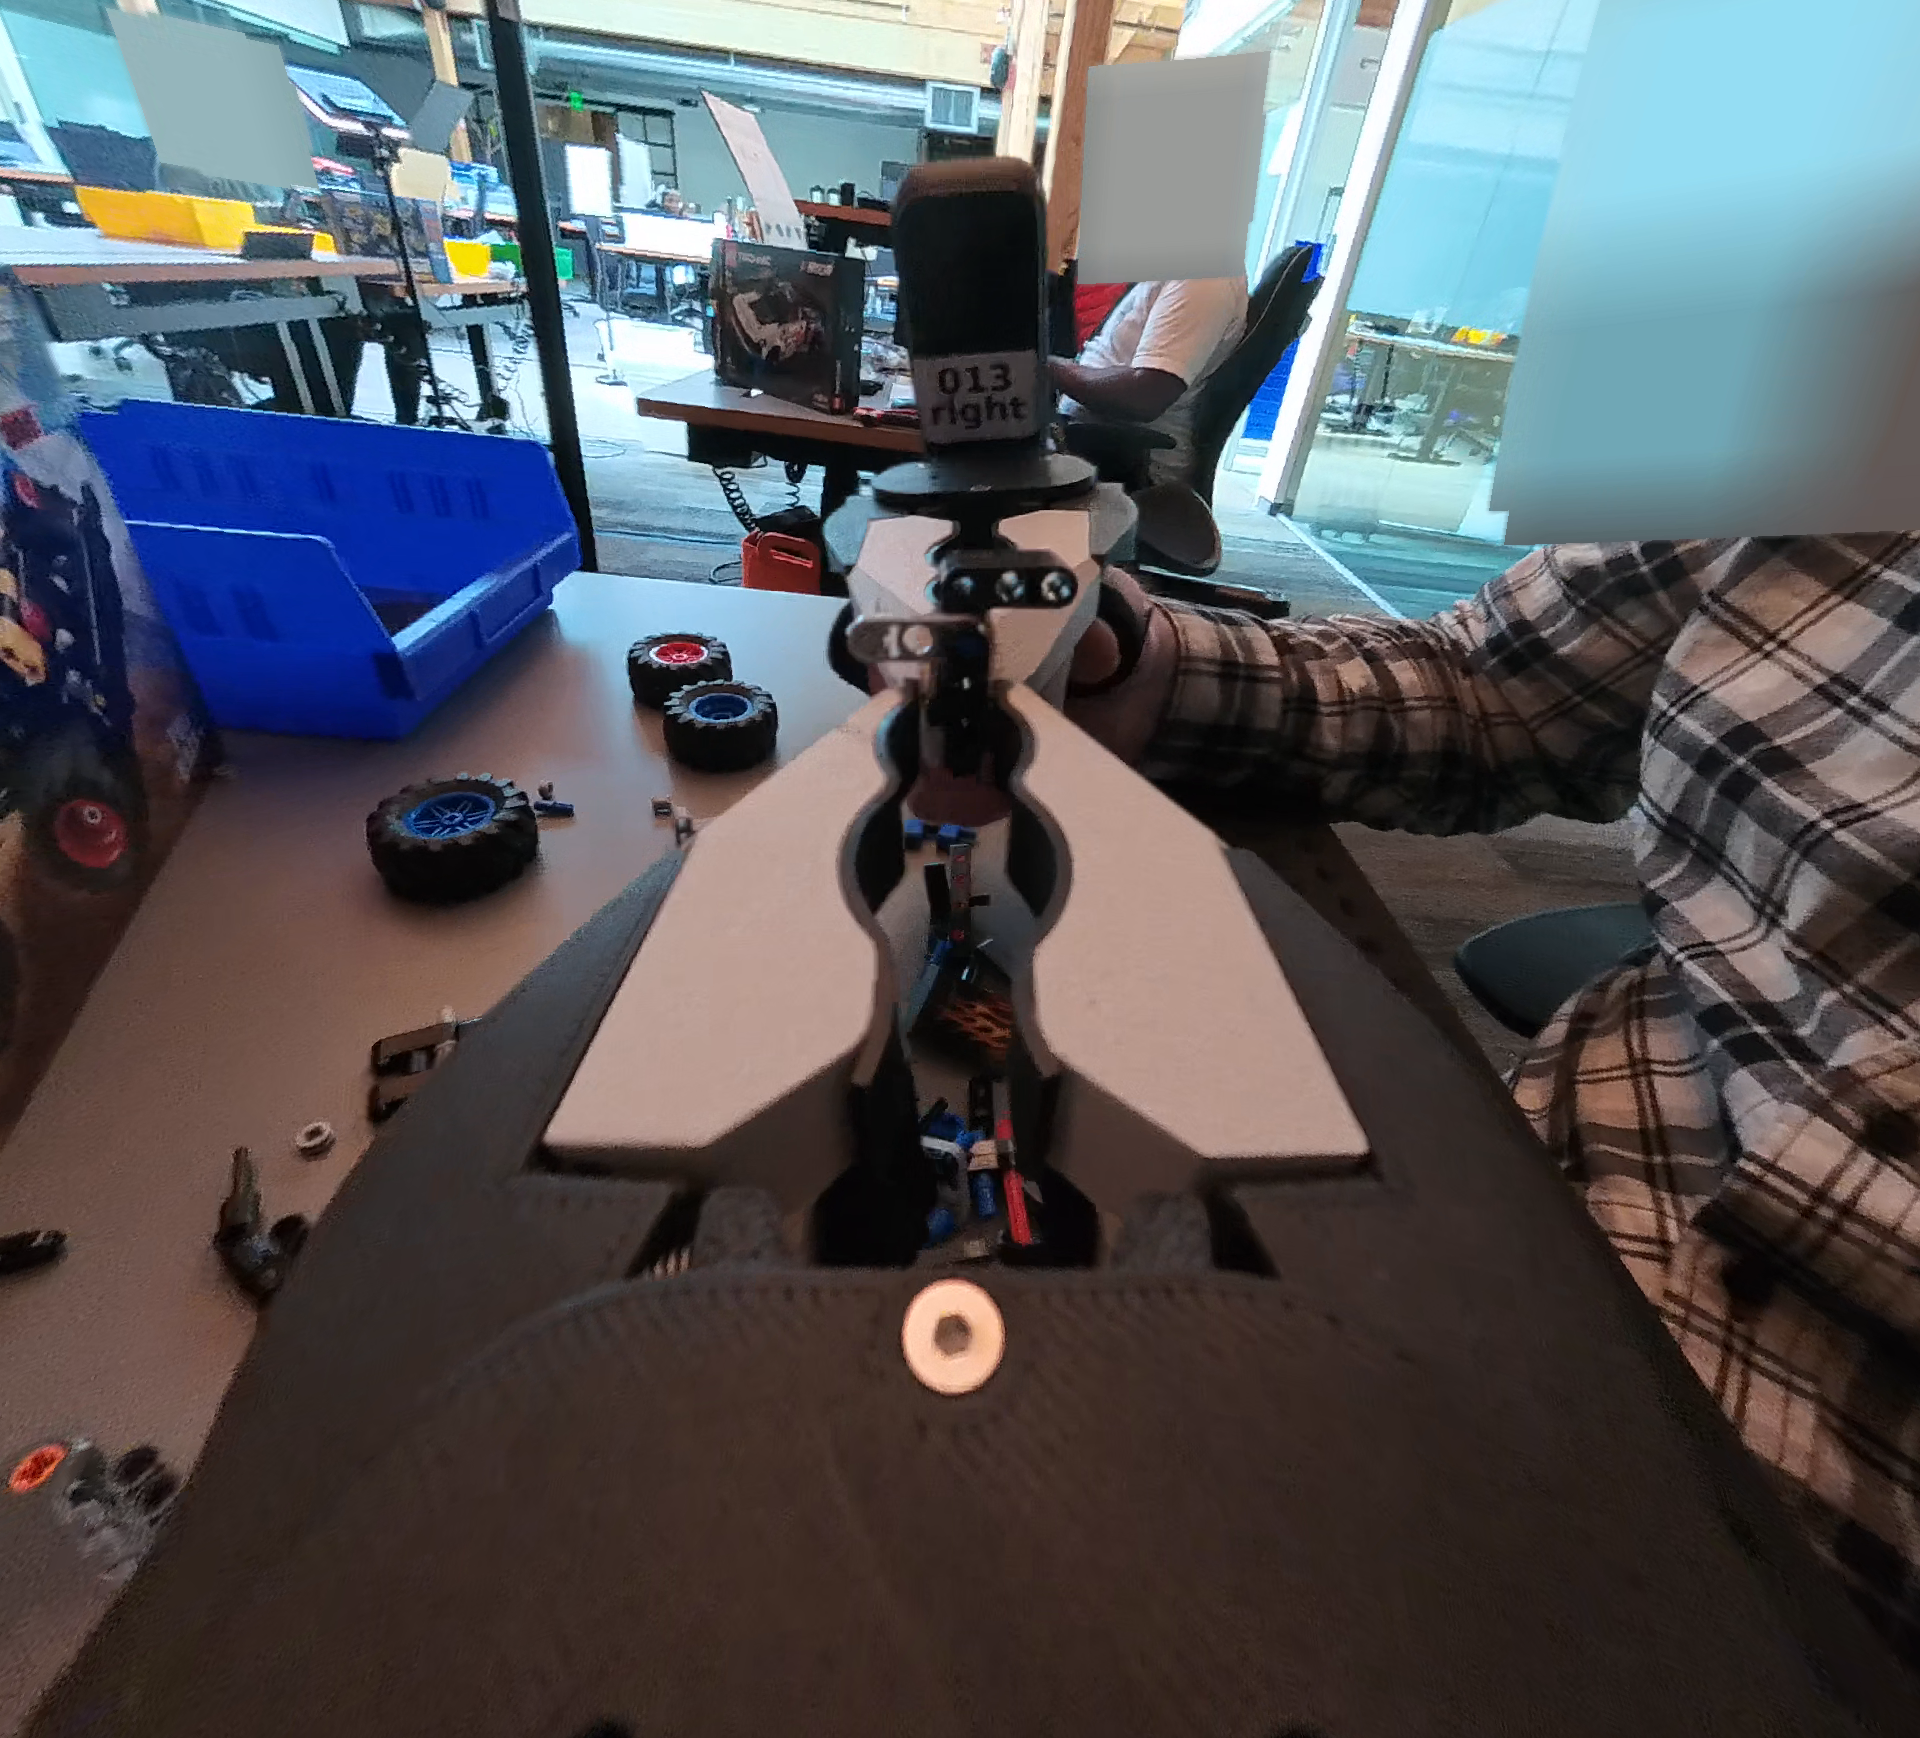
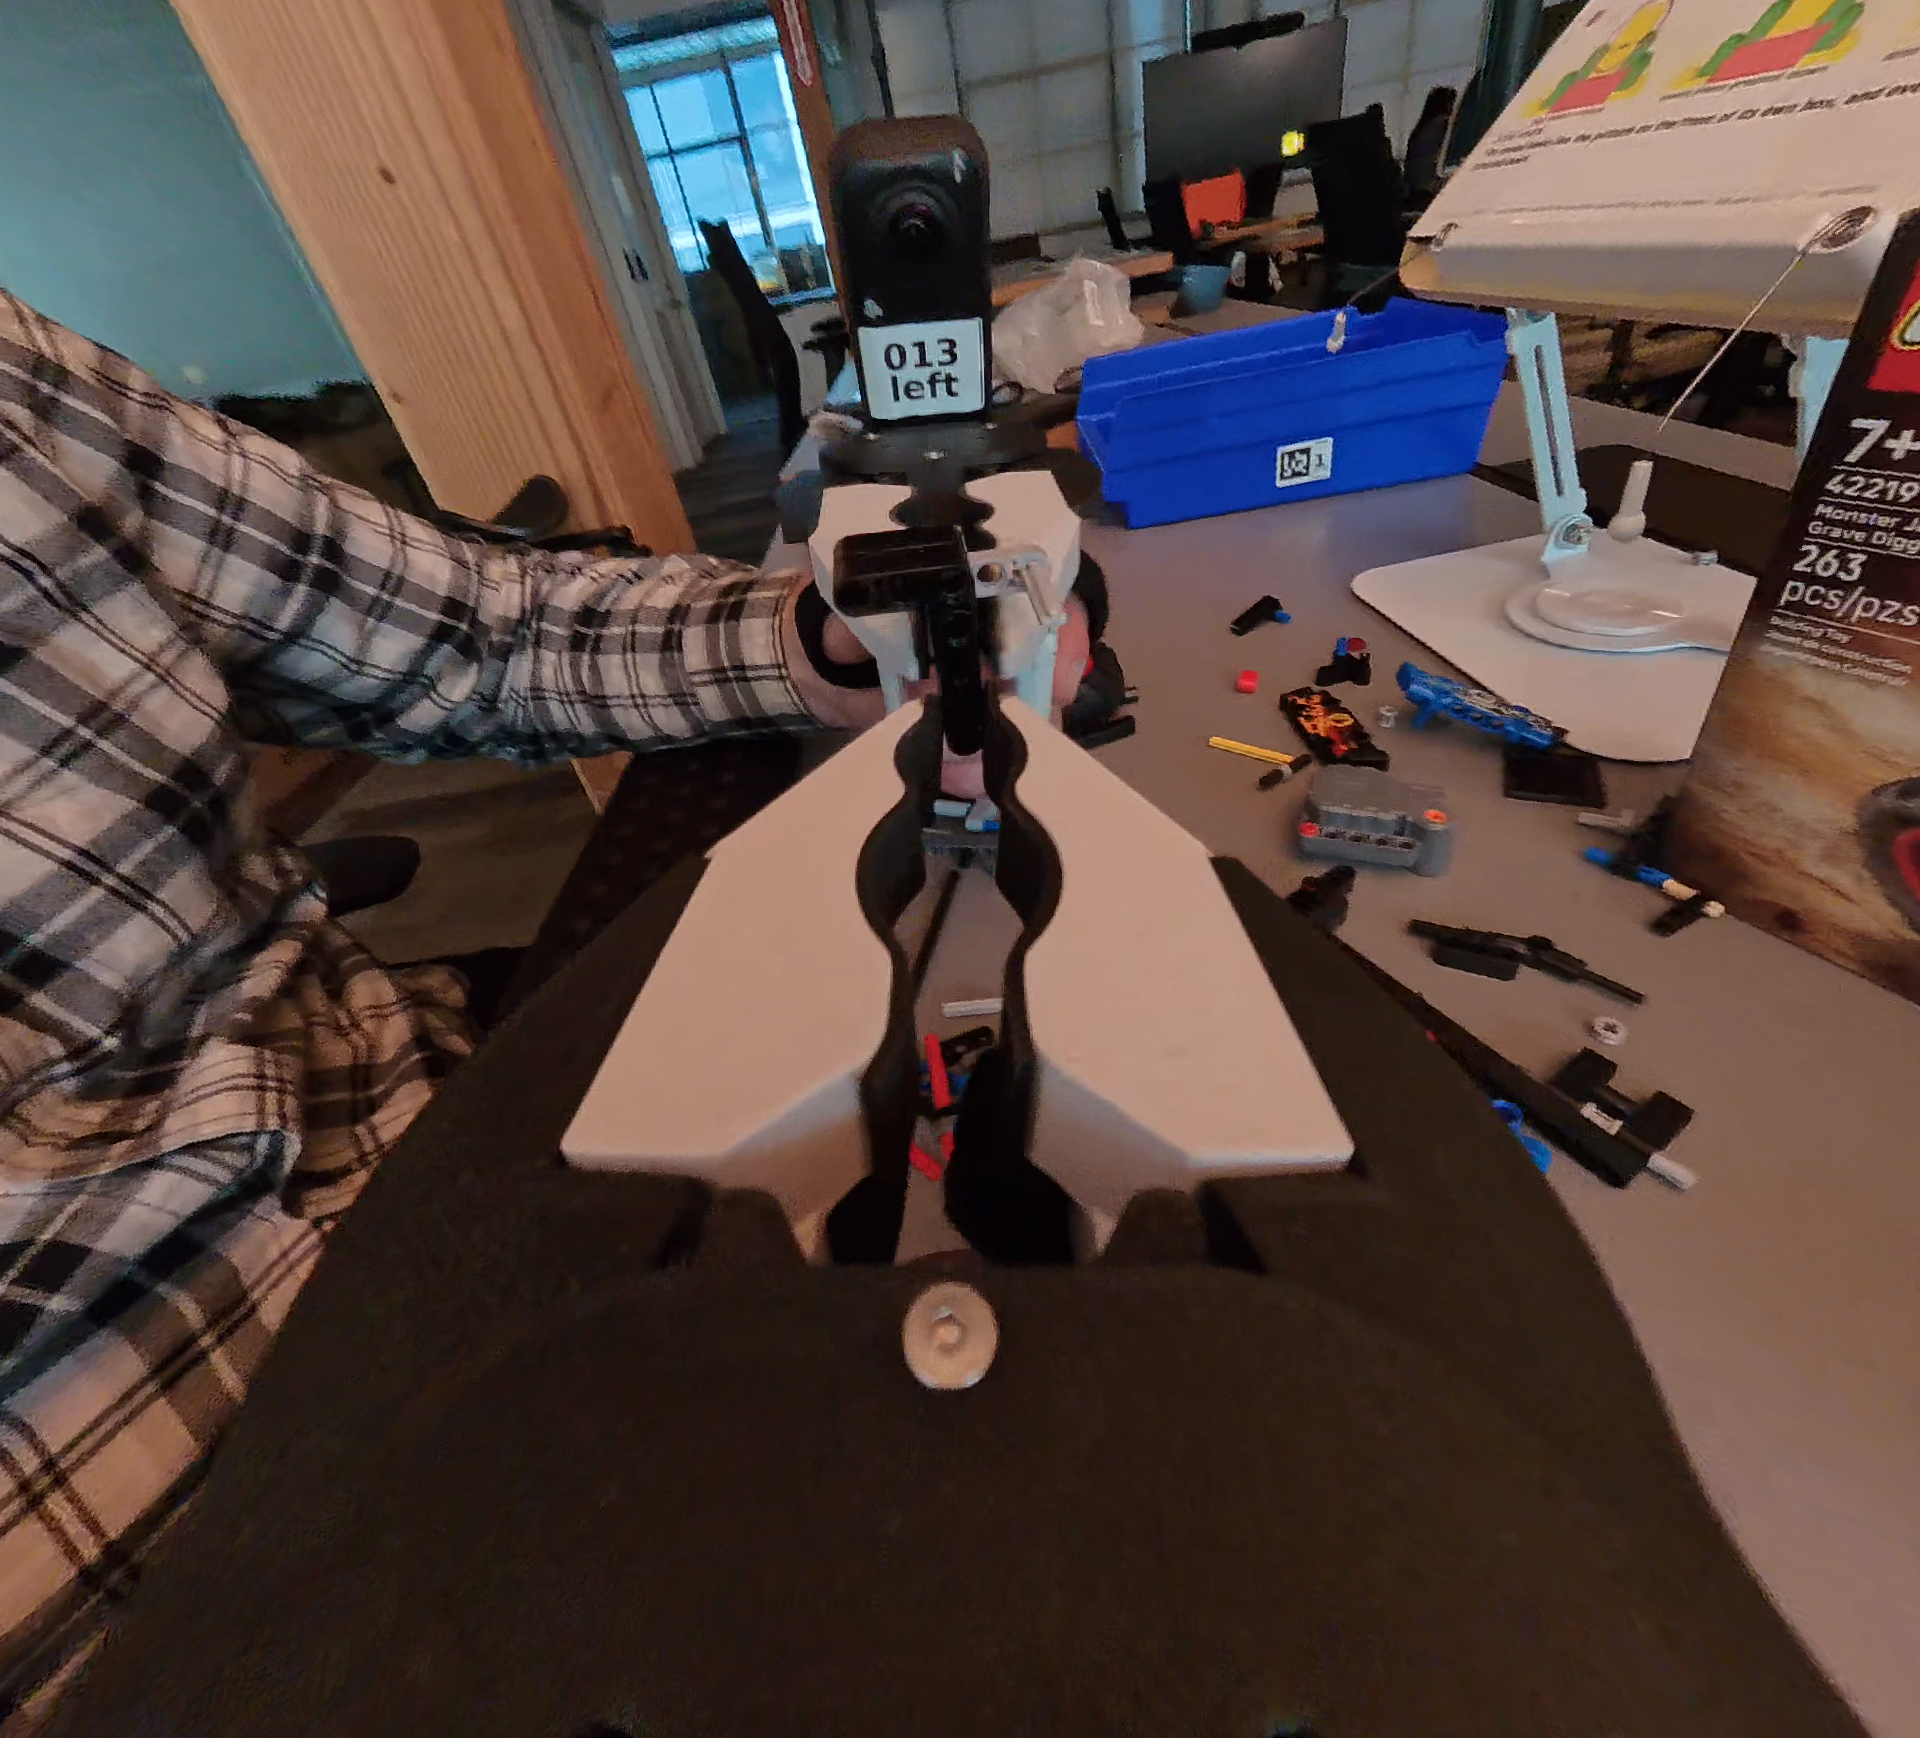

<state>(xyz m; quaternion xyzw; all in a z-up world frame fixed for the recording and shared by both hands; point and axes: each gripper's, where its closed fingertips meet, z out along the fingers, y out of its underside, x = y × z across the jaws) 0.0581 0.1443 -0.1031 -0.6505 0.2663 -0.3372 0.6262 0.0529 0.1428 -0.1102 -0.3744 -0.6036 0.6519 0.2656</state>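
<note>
My two grippers face each other tip to tip above the grey table [image 1: 260, 961]. My left gripper [image 1: 951, 714] is shut on a small black and grey brick assembly [image 1: 940, 649]. The right gripper's white body [image 1: 1049, 618] and camera stand just behind it. In the right wrist view my right gripper [image 2: 961, 720] is shut on the black beam of the same assembly [image 2: 956, 639], with a black block and a grey pin piece at its top. The left gripper's body [image 2: 1039, 535] is right behind. Plaid-sleeved hands hold both.
Three toy wheels lie to the left [image 1: 681, 665] [image 1: 720, 722] [image 1: 454, 831] by a blue bin [image 1: 312, 566]. Loose small parts, a grey block [image 2: 1377, 821], a toy box [image 2: 1829, 649] and a white stand with a sheet [image 2: 1558, 608] sit to the right. A person sits far behind. My two grippers' fingertips are within a few centimetres of each other.
</note>
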